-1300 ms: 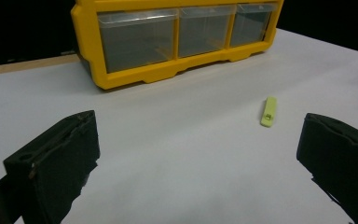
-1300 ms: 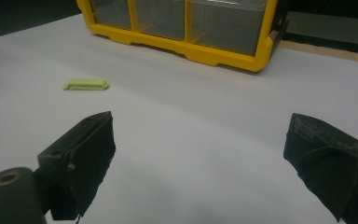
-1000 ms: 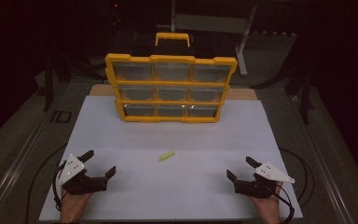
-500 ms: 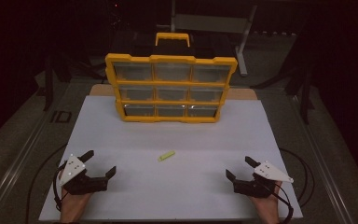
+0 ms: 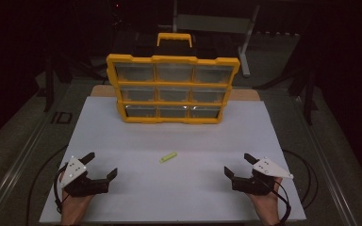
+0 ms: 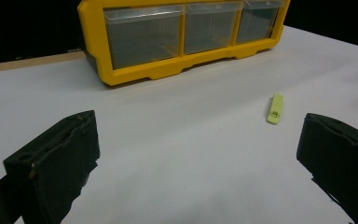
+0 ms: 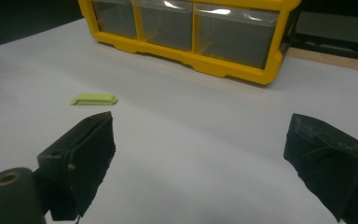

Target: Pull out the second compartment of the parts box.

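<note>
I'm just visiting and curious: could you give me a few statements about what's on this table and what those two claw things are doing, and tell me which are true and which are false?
1. The left gripper is clamped on the small green piece. False: its jaws stand wide apart and the piece lies alone on the white board.
2. The yellow drawer organizer stands at the far side of the board. True.
3. The right gripper is open and holds nothing. True.
4. The green piece sits inside one of the drawers. False: it lies flat on the board, between the two grippers and the organizer.
5. The organizer has a handle on top. True.
</note>
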`<act>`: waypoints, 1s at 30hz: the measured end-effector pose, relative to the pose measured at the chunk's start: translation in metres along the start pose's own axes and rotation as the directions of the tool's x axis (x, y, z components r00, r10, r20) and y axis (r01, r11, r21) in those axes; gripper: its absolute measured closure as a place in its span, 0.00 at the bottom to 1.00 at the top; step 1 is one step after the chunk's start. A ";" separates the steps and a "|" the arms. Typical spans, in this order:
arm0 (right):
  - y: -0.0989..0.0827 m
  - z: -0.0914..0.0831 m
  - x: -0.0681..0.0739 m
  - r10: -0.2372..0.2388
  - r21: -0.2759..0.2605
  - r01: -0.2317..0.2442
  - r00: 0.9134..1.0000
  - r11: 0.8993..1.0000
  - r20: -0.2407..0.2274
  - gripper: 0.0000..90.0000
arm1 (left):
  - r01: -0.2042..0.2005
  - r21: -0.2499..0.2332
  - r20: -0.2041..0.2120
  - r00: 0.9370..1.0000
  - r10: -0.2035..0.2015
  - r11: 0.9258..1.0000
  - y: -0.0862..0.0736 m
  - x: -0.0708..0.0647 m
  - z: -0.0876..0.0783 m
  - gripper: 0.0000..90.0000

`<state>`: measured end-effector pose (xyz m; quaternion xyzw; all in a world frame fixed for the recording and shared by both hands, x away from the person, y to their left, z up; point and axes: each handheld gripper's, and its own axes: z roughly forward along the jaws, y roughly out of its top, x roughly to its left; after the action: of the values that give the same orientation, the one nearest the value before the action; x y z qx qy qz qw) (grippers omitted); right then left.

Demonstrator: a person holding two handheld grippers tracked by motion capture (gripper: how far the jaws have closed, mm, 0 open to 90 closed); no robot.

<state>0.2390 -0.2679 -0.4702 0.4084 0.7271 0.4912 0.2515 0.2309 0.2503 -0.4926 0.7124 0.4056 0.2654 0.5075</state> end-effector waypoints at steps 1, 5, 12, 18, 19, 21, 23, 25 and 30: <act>0.001 0.001 0.001 -0.001 0.002 0.001 1.000 1.000 0.000 0.10 | 0.000 0.000 -0.001 1.000 0.000 1.000 0.000 0.000 0.000 0.00; 0.006 0.005 0.002 -0.003 0.007 0.003 1.000 1.000 0.001 0.10 | 0.003 -0.001 -0.001 1.000 -0.003 1.000 0.000 0.001 -0.001 0.00; 0.020 0.018 0.008 -0.013 0.022 0.013 1.000 1.000 -0.018 0.10 | 0.002 0.003 -0.002 1.000 -0.002 1.000 0.000 0.001 0.000 0.00; 0.029 0.026 0.016 -0.031 0.032 0.033 0.999 0.999 -0.036 0.10 | 0.008 -0.001 -0.004 1.000 -0.008 1.000 0.000 0.001 0.000 0.00; 0.031 0.028 0.018 -0.038 0.035 0.039 0.999 0.999 -0.040 0.10 | 0.005 0.002 -0.005 1.000 -0.005 1.000 0.000 0.001 0.000 0.00; 0.035 0.031 0.021 -0.053 0.037 0.054 0.998 0.998 -0.044 0.10 | 0.004 0.003 -0.005 1.000 -0.004 1.000 -0.001 0.001 0.000 0.00; 0.038 0.033 0.024 -0.059 0.037 0.061 0.997 0.997 -0.046 0.10 | 0.003 0.003 -0.005 1.000 -0.003 1.000 0.000 0.001 0.000 0.00; 0.041 0.036 0.026 -0.064 0.040 0.066 0.997 0.997 -0.048 0.10 | 0.005 0.001 -0.004 1.000 -0.005 1.000 0.000 0.001 0.000 0.00; 0.049 0.043 0.032 -0.075 0.047 0.077 0.996 0.996 -0.055 0.10 | 0.005 0.004 -0.008 1.000 -0.005 1.000 0.000 0.001 0.000 0.00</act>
<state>0.2723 -0.2103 -0.4408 0.3734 0.7604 0.4738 0.2406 0.2313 0.2511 -0.4931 0.7112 0.4099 0.2660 0.5054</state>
